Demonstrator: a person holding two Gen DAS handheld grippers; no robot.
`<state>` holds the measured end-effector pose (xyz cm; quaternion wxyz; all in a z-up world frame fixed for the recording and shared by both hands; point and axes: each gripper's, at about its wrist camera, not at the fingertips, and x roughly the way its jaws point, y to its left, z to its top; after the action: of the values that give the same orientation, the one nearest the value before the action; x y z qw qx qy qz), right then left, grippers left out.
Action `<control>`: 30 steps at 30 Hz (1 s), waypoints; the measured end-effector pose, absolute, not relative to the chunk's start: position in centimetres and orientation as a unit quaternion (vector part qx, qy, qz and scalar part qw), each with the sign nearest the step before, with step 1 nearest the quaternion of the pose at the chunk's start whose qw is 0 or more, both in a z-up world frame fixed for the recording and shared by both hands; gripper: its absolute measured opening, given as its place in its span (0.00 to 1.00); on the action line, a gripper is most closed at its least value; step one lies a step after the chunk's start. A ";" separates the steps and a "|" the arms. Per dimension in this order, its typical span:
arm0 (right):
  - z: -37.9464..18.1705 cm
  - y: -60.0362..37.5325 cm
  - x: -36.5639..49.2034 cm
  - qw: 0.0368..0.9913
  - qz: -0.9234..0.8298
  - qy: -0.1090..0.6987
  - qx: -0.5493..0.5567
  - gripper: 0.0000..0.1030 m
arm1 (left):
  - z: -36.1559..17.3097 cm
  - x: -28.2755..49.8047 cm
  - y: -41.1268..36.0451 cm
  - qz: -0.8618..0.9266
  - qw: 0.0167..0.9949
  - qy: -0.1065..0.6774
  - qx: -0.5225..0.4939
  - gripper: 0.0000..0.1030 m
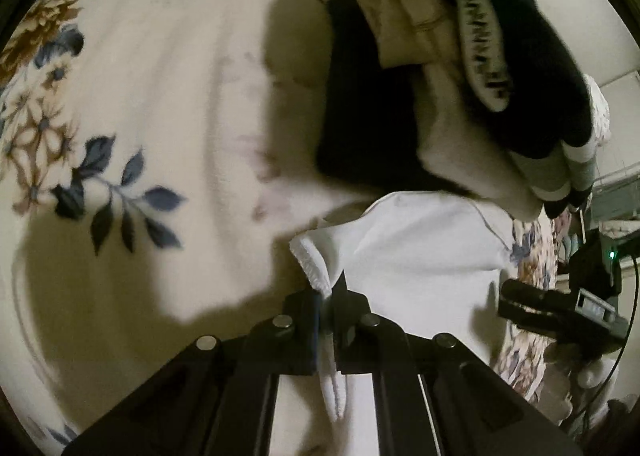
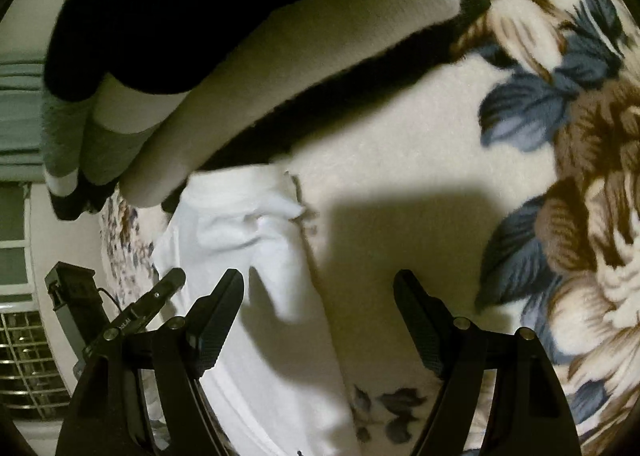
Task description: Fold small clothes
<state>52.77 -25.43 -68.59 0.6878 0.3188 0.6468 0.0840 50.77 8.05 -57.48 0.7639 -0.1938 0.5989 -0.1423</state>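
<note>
A white sock [image 1: 416, 252] lies on the floral blanket [image 1: 140, 116]. My left gripper [image 1: 326, 296] is shut on the sock's ribbed cuff, and a strip of white cloth hangs down between its fingers. In the right wrist view the same white sock [image 2: 256, 256] runs from the centre down past the left finger. My right gripper [image 2: 320, 284] is open and empty, its fingers spread above the sock and blanket [image 2: 400, 176]. My right gripper also shows in the left wrist view [image 1: 520, 302] at the sock's right edge.
A pile of other socks, black [image 1: 360, 116], beige [image 1: 400, 16], cream and grey-striped [image 1: 560, 172], lies just beyond the white sock; it also shows in the right wrist view [image 2: 200, 56]. The bed's edge and room clutter [image 2: 24, 356] lie on that side.
</note>
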 end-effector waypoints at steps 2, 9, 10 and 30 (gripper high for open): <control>-68.7 -24.8 53.1 0.688 0.085 0.643 0.326 0.76 | -57.9 50.9 8.9 -0.162 0.749 0.602 -0.227 0.07; -70.1 -24.8 54.3 0.680 0.141 0.629 0.349 0.77 | -60.0 51.2 11.0 -0.208 0.724 0.570 -0.330 0.45; -70.4 -24.5 54.8 0.680 0.148 0.627 0.350 0.77 | -60.3 51.4 10.7 -0.212 0.722 0.568 -0.332 0.45; -66.2 -21.5 55.2 0.738 0.213 0.575 0.282 0.05 | -52.5 49.1 6.8 -0.228 0.805 0.505 -0.212 0.07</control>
<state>55.20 -21.52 -66.16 0.7376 0.2823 0.5752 0.2128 49.15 6.79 -52.47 0.8054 -0.2121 0.5046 -0.2276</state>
